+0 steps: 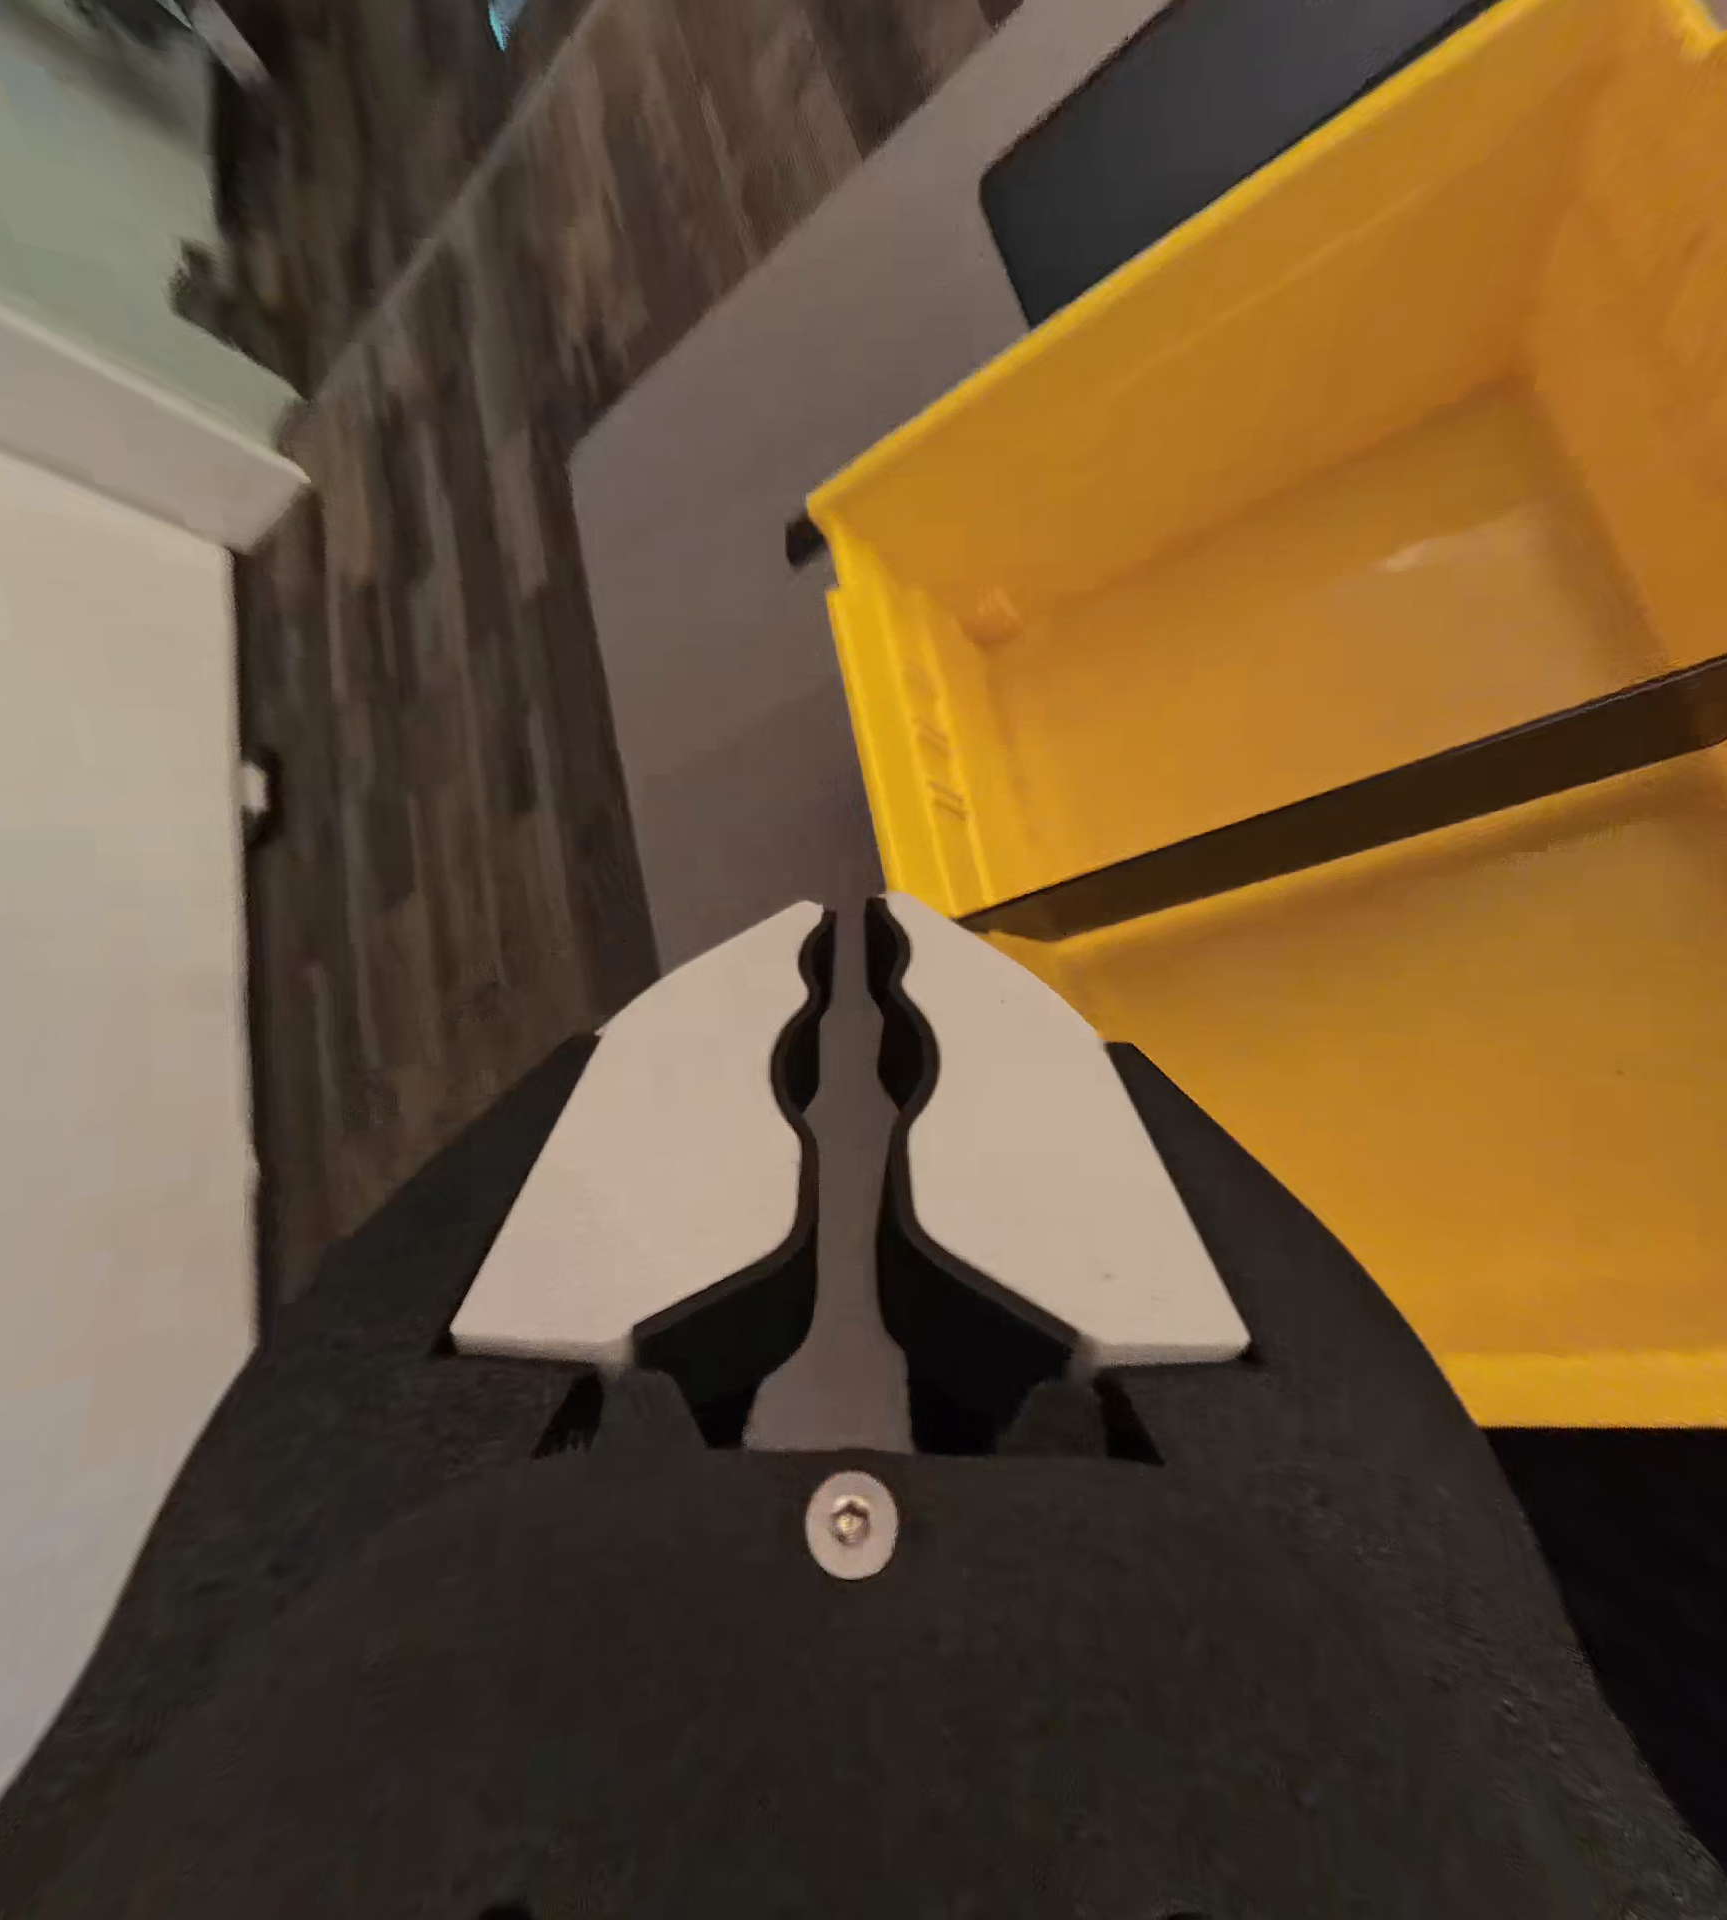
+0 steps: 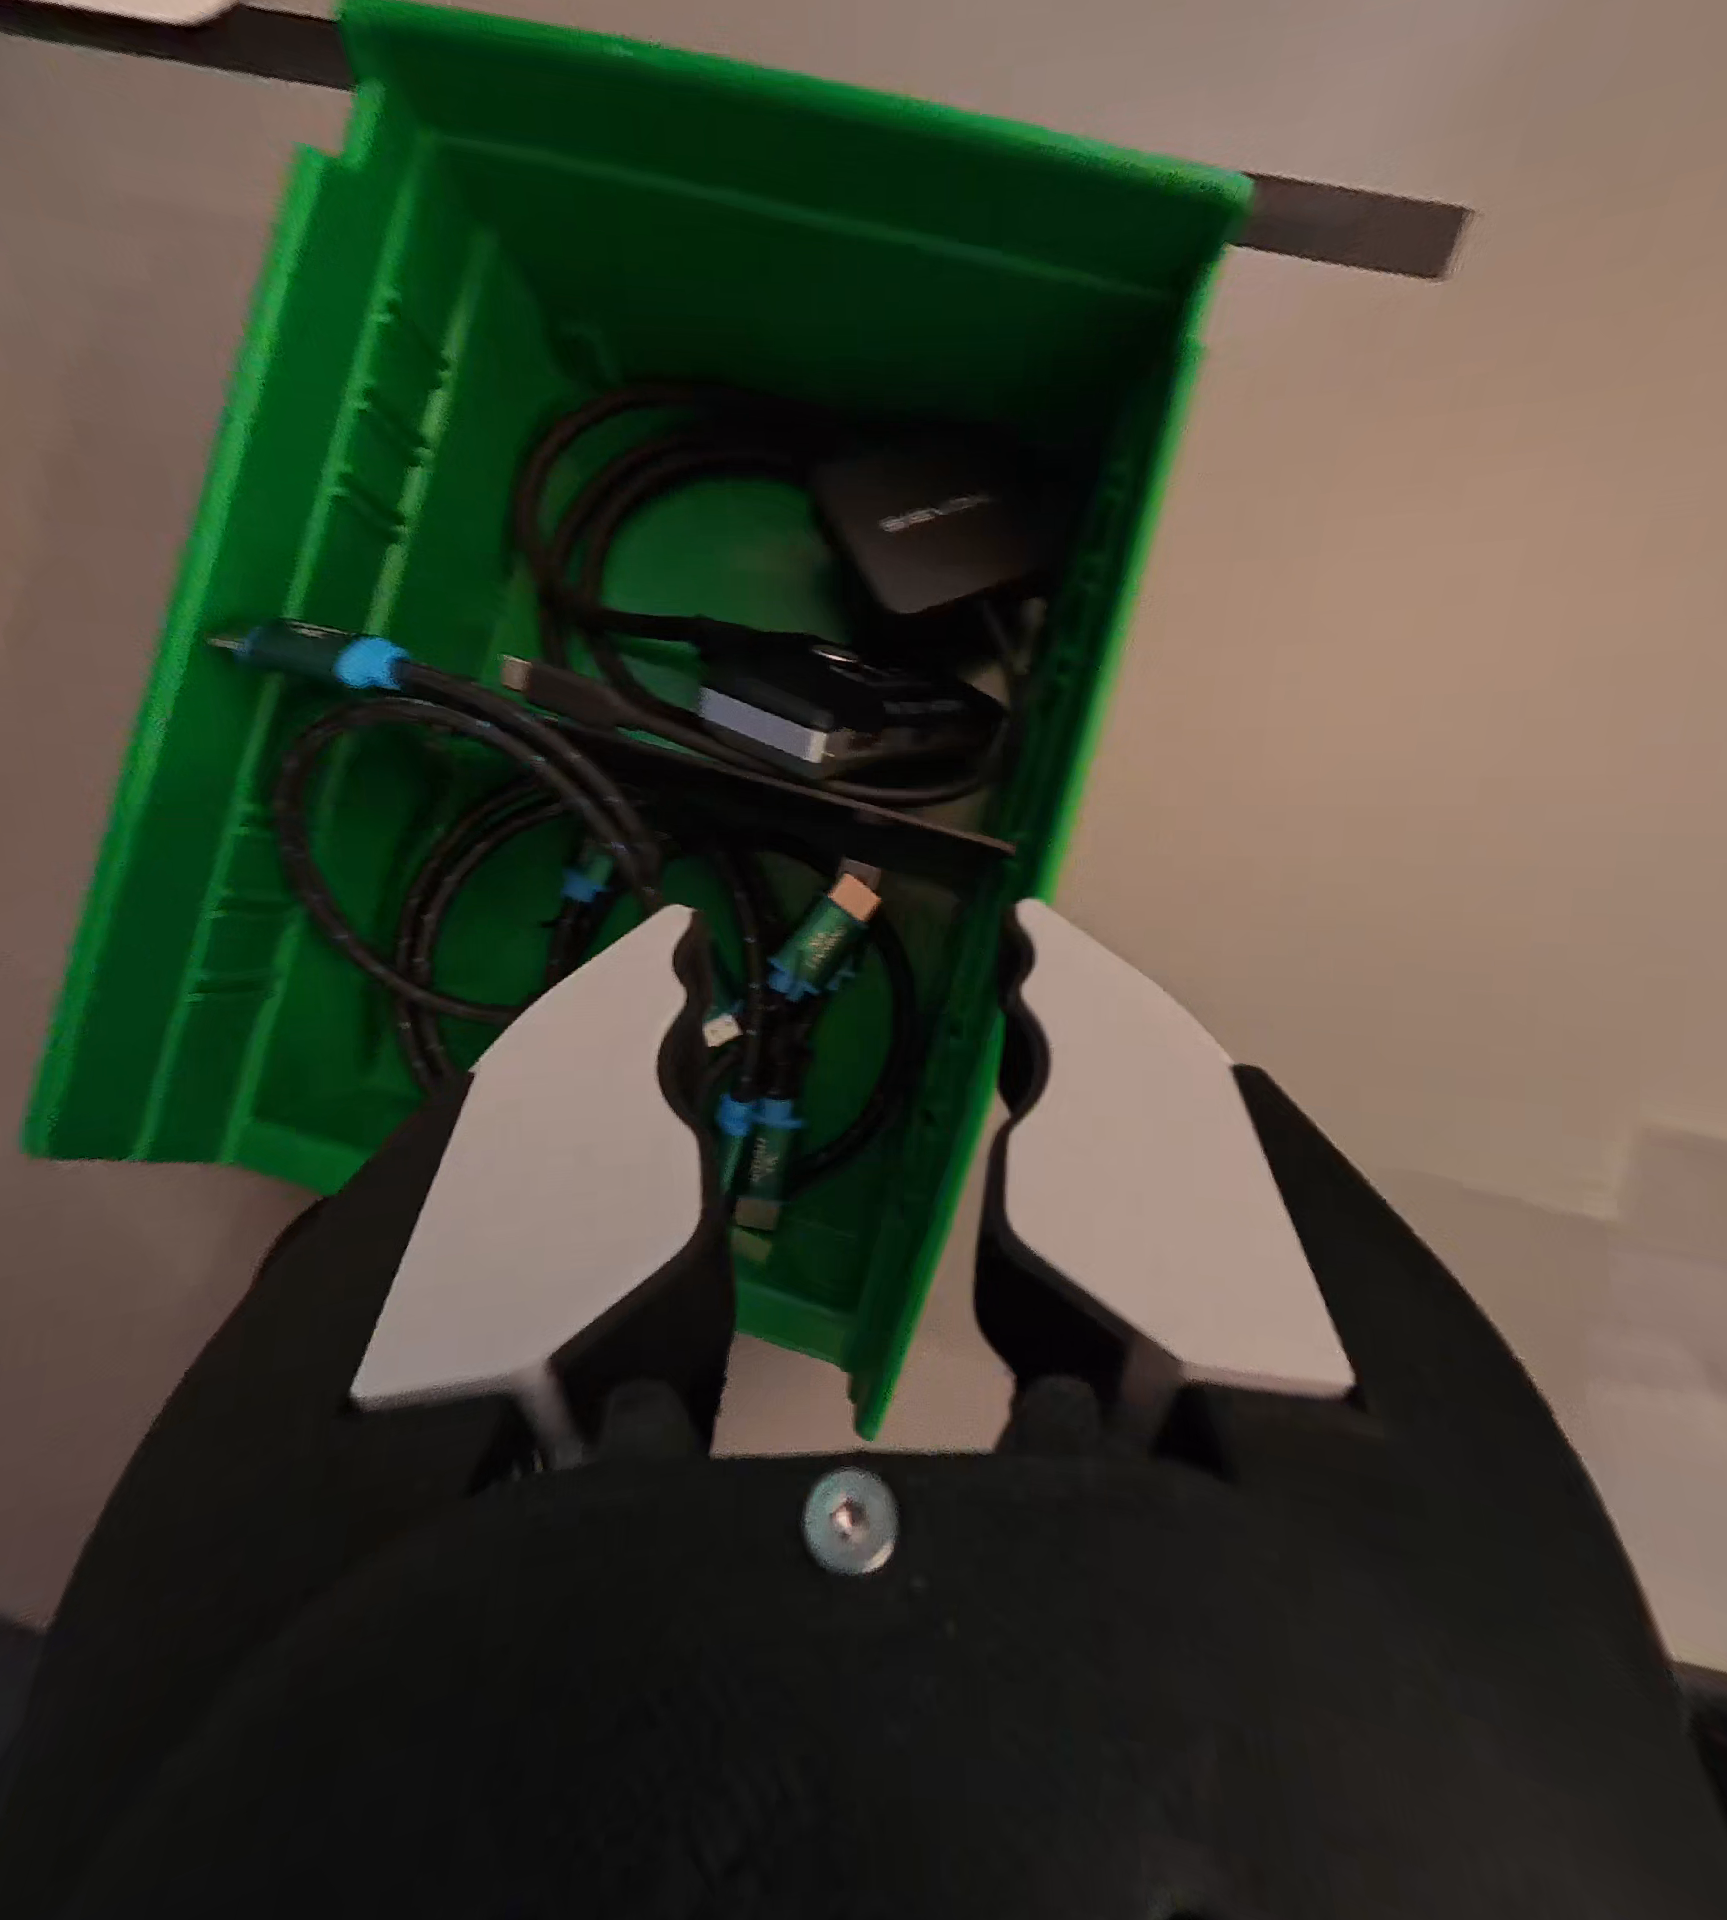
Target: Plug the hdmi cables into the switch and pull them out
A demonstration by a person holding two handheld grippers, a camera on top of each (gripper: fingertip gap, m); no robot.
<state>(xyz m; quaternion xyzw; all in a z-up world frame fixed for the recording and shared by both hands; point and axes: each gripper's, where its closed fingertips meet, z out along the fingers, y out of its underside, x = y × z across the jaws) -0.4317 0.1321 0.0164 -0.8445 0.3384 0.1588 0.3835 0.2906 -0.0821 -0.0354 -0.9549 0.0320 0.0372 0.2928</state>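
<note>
The grey desk (image 2: pixel 1461 623) carries a green bin (image 2: pixel 246 748) under my right hand-held gripper (image 2: pixel 848 930) and a yellow bin (image 1: pixel 1202 436) beside my left hand-held gripper (image 1: pixel 848 920). My right one hangs above the near end of the green bin, fingers spread wide with nothing between them. A black divider (image 2: pixel 838 810) splits that bin crosswise. In the far half lie the switch (image 2: pixel 838 707), a grey-and-black box, and a flat black box (image 2: pixel 926 530) behind it, with a black lead looped around. In the near half the braided hdmi cables (image 2: pixel 360 904) coil, their green plugs (image 2: pixel 823 940) with blue collars showing straight between my spread fingers. My left one is nearly closed, a thin slit left, gripping nothing, over bare desk at the yellow bin's corner; a black divider (image 1: pixel 1410 790) crosses that bin too.
</note>
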